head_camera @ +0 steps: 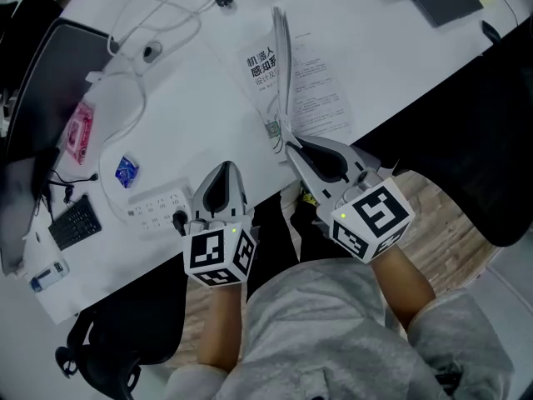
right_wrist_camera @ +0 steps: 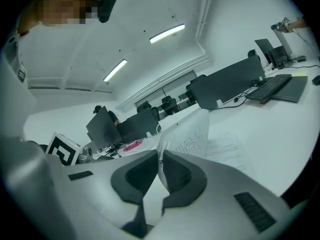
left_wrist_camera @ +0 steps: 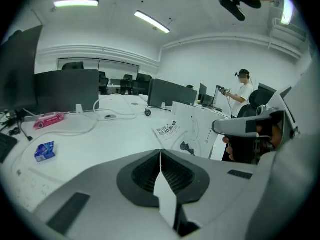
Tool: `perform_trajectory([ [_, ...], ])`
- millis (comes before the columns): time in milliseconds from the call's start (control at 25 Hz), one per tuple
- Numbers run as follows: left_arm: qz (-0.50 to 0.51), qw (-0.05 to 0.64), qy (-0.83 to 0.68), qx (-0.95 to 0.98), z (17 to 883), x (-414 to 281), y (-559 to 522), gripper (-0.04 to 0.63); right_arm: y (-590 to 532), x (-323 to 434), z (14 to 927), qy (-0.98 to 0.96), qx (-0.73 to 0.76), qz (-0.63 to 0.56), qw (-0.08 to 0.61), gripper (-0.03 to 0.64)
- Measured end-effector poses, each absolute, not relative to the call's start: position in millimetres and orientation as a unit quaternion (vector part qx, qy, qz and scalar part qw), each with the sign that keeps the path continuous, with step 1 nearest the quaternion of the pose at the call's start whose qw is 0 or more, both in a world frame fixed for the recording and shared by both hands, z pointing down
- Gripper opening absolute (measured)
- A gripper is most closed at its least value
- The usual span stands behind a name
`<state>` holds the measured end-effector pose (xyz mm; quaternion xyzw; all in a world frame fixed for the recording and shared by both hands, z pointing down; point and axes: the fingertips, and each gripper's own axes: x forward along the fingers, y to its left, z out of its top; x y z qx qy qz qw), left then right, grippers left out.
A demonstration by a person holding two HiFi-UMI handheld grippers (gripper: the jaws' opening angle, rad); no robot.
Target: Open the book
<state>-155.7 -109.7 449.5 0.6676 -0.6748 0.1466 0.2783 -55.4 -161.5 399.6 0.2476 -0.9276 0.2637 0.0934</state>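
Note:
A thin white book (head_camera: 321,90) lies on the white table (head_camera: 200,132), partly open. Its cover with black title print (head_camera: 262,69) stands lifted almost on edge, with a page of text flat to its right. My right gripper (head_camera: 291,146) is shut on the lower edge of the lifted cover; in the right gripper view the sheet (right_wrist_camera: 192,136) rises from between the closed jaws of that gripper (right_wrist_camera: 161,156). My left gripper (head_camera: 223,167) hovers at the table's front edge, left of the book, shut with nothing in it. From the left gripper (left_wrist_camera: 160,151) the raised cover (left_wrist_camera: 175,129) shows ahead and to the right.
A white power strip (head_camera: 158,202) lies under the left gripper. A blue packet (head_camera: 127,172), a pink packet (head_camera: 79,133), white cables (head_camera: 133,98) and a small keyboard (head_camera: 75,222) sit to the left. A black chair (head_camera: 466,165) is at the right. A person (left_wrist_camera: 244,91) stands far off.

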Motion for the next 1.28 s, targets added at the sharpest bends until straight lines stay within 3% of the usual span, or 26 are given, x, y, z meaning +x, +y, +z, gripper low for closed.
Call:
perform_trajectory([
  [600,0.111,0.301,-0.714,0.622,448,-217,-64,0.014,-104,-157,427,-0.944,0.145,0.261,0.142,0.048],
  [1000,0.1,0.307,-0.734,0.598,448,-244,-44,0.014,-83,-192,511,-0.889,0.115,0.371,0.241,0.049],
  [1280,0.09,0.289,-0.739,0.602,422,-244,-48,0.014,-68,-199,524,-0.849,0.06,0.426,0.308,0.127],
])
